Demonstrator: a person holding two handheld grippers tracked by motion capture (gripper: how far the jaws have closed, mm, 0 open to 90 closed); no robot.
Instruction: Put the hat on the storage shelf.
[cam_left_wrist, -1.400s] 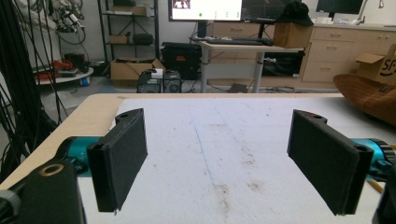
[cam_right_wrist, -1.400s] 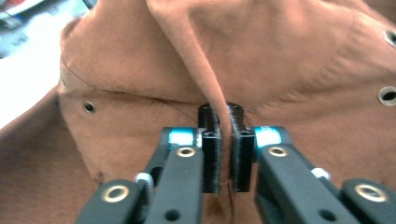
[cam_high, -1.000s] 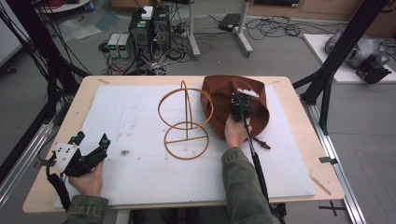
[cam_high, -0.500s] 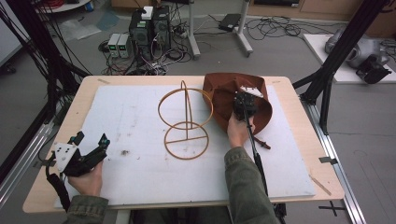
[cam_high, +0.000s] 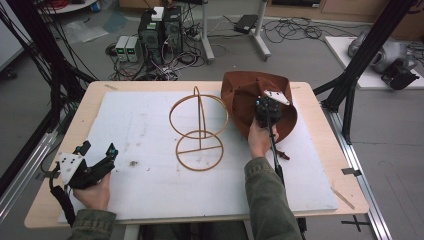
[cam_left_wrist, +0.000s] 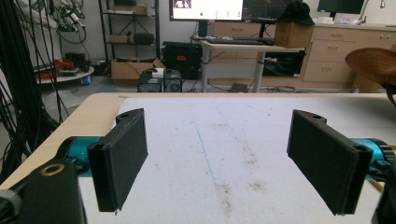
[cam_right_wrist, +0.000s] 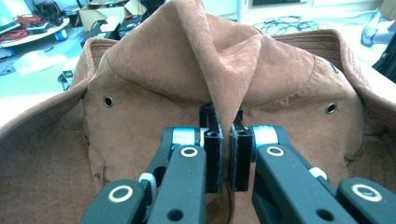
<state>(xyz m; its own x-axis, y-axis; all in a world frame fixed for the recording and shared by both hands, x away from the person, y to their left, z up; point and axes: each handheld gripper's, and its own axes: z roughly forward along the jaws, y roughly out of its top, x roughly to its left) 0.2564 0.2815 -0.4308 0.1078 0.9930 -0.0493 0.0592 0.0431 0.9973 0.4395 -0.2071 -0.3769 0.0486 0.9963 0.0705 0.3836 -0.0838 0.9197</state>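
A brown suede hat (cam_high: 247, 95) is lifted off the table at the far right, tilted with its brim up. My right gripper (cam_high: 266, 107) is shut on a pinched fold of the hat's crown (cam_right_wrist: 219, 70), the cloth caught between its pads. A wooden wire hat stand (cam_high: 199, 127), two rings joined by a post, stands mid-table just left of the hat. My left gripper (cam_high: 97, 162) rests near the front left corner of the white mat (cam_high: 150, 135), jaws wide open with nothing between them (cam_left_wrist: 219, 163). The hat's edge (cam_left_wrist: 373, 63) shows at the far right of the left gripper view.
A dark cord from the hat (cam_high: 282, 154) lies on the mat by my right hand. Black frame posts (cam_high: 350, 95) stand at the table's right and left sides. Computers and cables (cam_high: 160, 35) sit on the floor beyond the far edge.
My right gripper has lifted the hat a little and carried it slightly away from me; the brim stands higher. The left gripper has stayed put.
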